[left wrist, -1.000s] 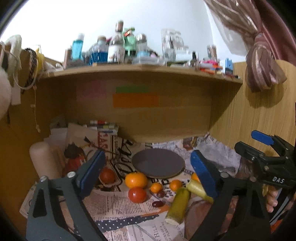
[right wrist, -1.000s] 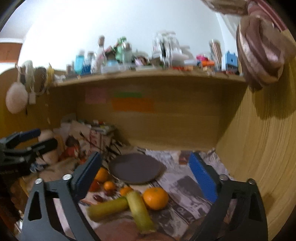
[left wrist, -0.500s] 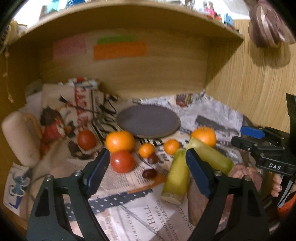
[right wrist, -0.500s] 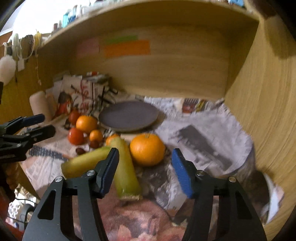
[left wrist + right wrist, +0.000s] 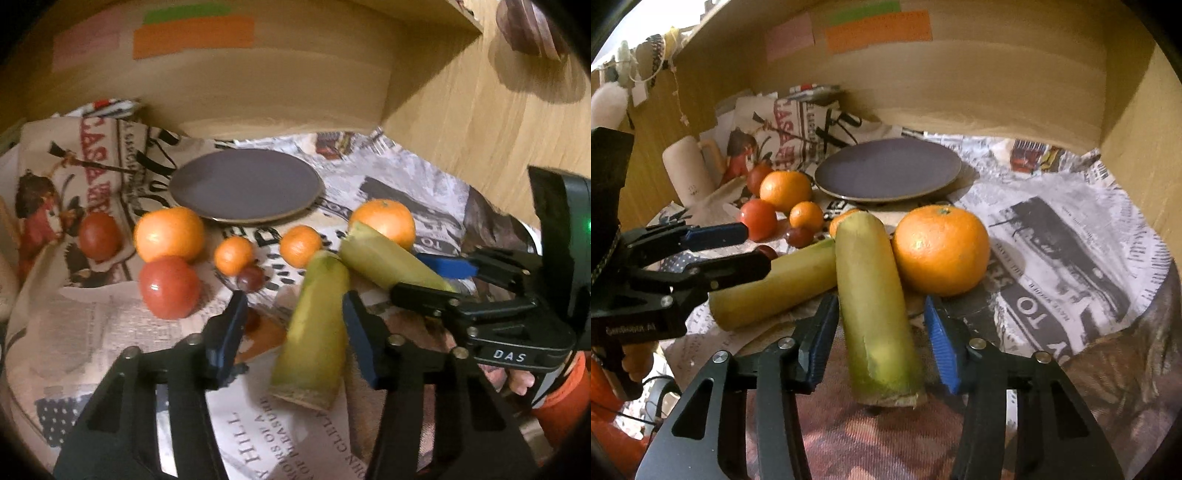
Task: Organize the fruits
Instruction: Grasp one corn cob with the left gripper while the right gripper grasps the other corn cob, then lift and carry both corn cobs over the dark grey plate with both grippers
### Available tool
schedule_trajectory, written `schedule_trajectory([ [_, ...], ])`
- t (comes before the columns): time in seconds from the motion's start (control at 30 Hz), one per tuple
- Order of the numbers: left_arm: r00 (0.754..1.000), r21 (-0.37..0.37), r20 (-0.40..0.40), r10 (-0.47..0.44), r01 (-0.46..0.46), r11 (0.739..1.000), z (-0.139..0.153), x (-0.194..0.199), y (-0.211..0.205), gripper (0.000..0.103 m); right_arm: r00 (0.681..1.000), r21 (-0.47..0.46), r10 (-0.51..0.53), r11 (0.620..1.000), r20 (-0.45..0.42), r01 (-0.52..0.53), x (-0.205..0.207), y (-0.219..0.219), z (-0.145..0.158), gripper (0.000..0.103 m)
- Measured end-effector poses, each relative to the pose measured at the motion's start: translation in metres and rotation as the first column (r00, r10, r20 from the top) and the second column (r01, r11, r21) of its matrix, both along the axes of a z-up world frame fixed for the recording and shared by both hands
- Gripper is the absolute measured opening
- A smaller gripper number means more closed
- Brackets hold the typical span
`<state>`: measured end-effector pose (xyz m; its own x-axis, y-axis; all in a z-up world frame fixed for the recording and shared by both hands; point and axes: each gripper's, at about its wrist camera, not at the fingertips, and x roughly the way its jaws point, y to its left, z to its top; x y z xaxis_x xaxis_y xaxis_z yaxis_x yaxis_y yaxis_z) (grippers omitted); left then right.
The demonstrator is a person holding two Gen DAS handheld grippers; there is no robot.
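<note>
Left gripper (image 5: 293,325): fingers parted around one green stalk (image 5: 314,328), apparently not touching. Right gripper (image 5: 881,332): fingers parted astride second green stalk (image 5: 873,306). Both stalks lie on newspapered surface (image 5: 1071,240), beside large orange (image 5: 940,249), near grey plate (image 5: 888,170).
</note>
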<state>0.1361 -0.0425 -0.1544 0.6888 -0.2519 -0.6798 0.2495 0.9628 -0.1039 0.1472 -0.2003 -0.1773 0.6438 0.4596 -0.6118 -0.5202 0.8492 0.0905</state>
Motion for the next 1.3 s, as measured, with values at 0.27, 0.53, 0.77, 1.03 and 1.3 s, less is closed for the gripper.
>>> schedule_trajectory([
  [0.27, 0.998, 0.042, -0.010, -0.061, 0.062, 0.997, -0.014, 0.008, -0.015, 0.044, 0.999, -0.009, 0.029, 1.000, -0.021, -0.030, 0.000, 0.003, -0.005, 0.035],
  [0.53, 0.995, 0.036, -0.069, -0.072, 0.075, 0.997, -0.023, 0.005, -0.016, 0.040, 0.999, -0.019, 0.030, 0.999, -0.033, -0.031, -0.009, -0.006, -0.007, 0.033],
  [0.77, 0.992, 0.061, -0.092, -0.090, 0.096, 0.993, -0.023, -0.001, -0.020, 0.039, 0.998, -0.031, 0.033, 0.999, -0.052, -0.035, -0.018, -0.015, -0.007, 0.034],
  [1.03, 0.994, 0.067, -0.071, -0.079, 0.084, 0.994, -0.030, 0.013, -0.028, 0.039, 0.997, -0.038, 0.040, 0.998, -0.065, -0.043, -0.008, -0.004, -0.011, 0.035],
  [1.3, 0.995, 0.043, -0.051, -0.080, 0.083, 0.996, -0.025, 0.010, -0.026, 0.038, 0.999, -0.033, 0.013, 0.999, -0.037, -0.014, -0.008, -0.001, -0.010, 0.034],
])
